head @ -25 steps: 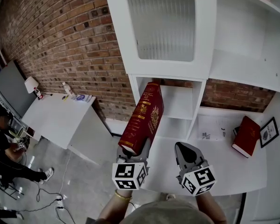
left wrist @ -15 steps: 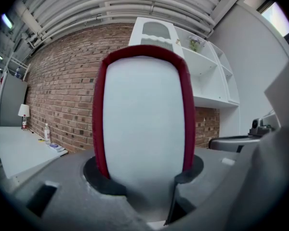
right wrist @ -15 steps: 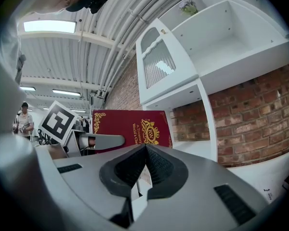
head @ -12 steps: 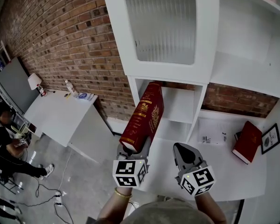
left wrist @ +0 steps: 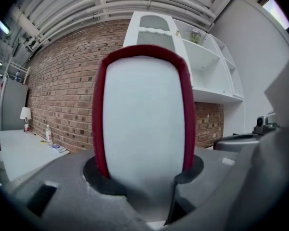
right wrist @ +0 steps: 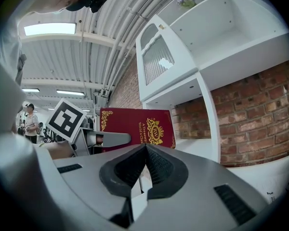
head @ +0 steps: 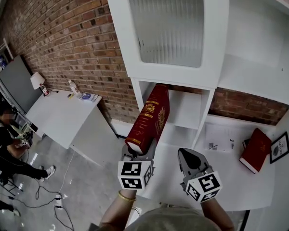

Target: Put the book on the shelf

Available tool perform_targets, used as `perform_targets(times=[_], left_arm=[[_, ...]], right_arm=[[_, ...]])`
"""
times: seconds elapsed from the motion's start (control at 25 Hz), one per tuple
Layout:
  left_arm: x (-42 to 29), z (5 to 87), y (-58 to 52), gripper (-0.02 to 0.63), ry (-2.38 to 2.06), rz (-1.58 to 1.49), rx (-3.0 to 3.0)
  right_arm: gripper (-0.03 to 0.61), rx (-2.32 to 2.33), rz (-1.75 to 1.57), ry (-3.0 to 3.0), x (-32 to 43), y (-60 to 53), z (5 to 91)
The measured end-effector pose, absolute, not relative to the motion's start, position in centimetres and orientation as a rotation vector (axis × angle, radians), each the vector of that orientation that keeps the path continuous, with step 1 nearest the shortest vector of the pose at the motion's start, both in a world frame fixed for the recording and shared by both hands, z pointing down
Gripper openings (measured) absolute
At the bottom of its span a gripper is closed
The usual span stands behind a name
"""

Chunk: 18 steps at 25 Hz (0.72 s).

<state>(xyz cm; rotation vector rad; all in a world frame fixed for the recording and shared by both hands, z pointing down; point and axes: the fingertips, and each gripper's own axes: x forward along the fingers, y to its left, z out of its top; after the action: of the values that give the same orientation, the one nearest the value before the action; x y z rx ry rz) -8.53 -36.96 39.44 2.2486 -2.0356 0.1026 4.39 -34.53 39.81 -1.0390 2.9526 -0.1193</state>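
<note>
Head view first. The left tongs [head: 137, 153] are clamped on the lower end of the thick red book [head: 149, 119]. The book leans spine-out, up and away from the person. Its top end sits right at the mouth of the open cubby [head: 185, 110] in the white shelf unit [head: 213, 102], just below the ribbed glass door [head: 166, 23]. From this angle I can't quite tell whether that top corner is inside the cubby or just in front of it.

The right tongs [head: 189, 158] hang beside the left pair over the white bench [head: 231, 172], jaws together and carrying nothing. Further right on that bench lie a second red book [head: 254, 150], a small framed picture [head: 279, 147] and a printed sheet [head: 220, 136]. Off to the left, against the brick wall [head: 72, 37], stands another white bench [head: 62, 119] with a lamp [head: 37, 81] and a bottle [head: 73, 87]. A seated person [head: 2, 138] is beyond it.

Left gripper view next. The book fills the frame, with pale page edges between red covers. It is wedged firmly between the two jaws, which press on both covers.

Right gripper view last. The ridged pads meet at their tips with nothing between them. Past them is the book's gold-crested front cover, the left pair's marker cube [right wrist: 66, 119] beside it, and the shelf unit rising behind.
</note>
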Motion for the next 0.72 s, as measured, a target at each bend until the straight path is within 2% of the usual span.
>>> perform_targets(times=[0.72], left_arm=[[-8.0,39.4,-39.9,0.23,-2.054,0.161,2.231]], right_arm=[[0.006,-0.987,-0.129,2.97,4.7,-35.7,40.7]])
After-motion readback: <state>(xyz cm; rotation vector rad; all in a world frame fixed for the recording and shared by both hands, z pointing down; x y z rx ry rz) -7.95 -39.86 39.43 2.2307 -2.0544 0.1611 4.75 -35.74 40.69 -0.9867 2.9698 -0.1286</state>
